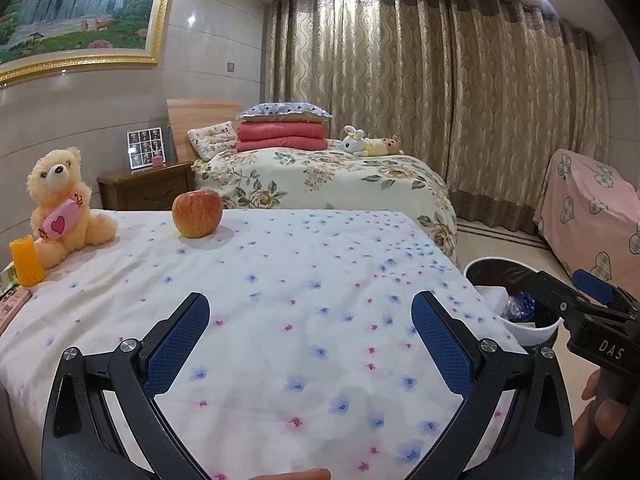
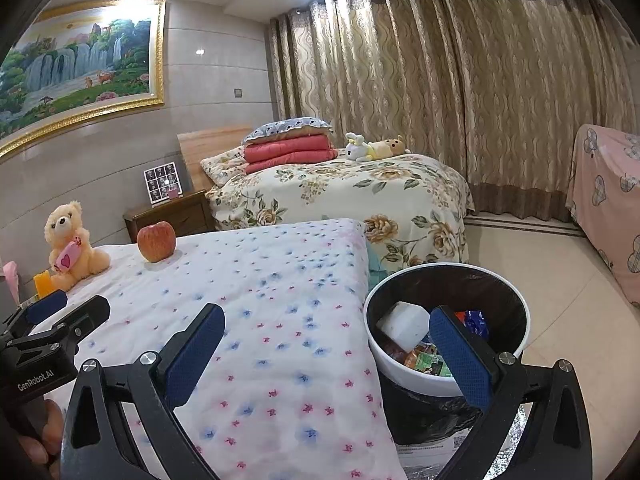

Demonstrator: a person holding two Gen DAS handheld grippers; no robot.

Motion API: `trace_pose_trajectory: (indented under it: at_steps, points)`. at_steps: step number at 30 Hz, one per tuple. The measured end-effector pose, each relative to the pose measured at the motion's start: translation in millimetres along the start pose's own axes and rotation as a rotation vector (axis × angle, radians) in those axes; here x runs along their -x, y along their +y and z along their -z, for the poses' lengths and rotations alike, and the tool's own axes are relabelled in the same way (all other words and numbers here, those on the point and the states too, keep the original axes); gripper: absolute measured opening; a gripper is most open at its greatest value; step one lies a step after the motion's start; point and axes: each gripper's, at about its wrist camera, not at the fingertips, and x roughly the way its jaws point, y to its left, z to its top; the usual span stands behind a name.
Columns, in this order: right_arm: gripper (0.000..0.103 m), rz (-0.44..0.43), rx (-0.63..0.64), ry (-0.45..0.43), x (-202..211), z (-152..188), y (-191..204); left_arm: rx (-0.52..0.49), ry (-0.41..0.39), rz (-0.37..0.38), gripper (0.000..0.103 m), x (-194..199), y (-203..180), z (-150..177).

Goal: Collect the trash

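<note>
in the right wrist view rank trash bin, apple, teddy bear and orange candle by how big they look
1. trash bin, by far the largest, though it is also nearest the camera
2. teddy bear
3. apple, smaller than the bear
4. orange candle, smallest, but partly hidden behind the left tool, so unsure
</note>
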Motion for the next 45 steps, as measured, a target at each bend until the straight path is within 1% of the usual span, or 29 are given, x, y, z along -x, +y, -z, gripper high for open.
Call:
trace_pose_trajectory:
  at_steps: [7,13,45]
  points:
    - [0.103,-0.003,-0.005,0.002,0.8,0.1,-0.3,0.012,0.011,-0.006,0.103,-2.9,0.9,1.5]
    - [0.103,-0.006,-0.012,0.005,-0.3,0.9,-0.1,0.002,0.0,-0.003,0.103,-1.1,-1.5,1.6]
    - [0.103,-0.005,-0.007,0.002,0.2,1.3,0.8,0.001,-0.003,0.012,0.103,1.6,-1.6,0.9]
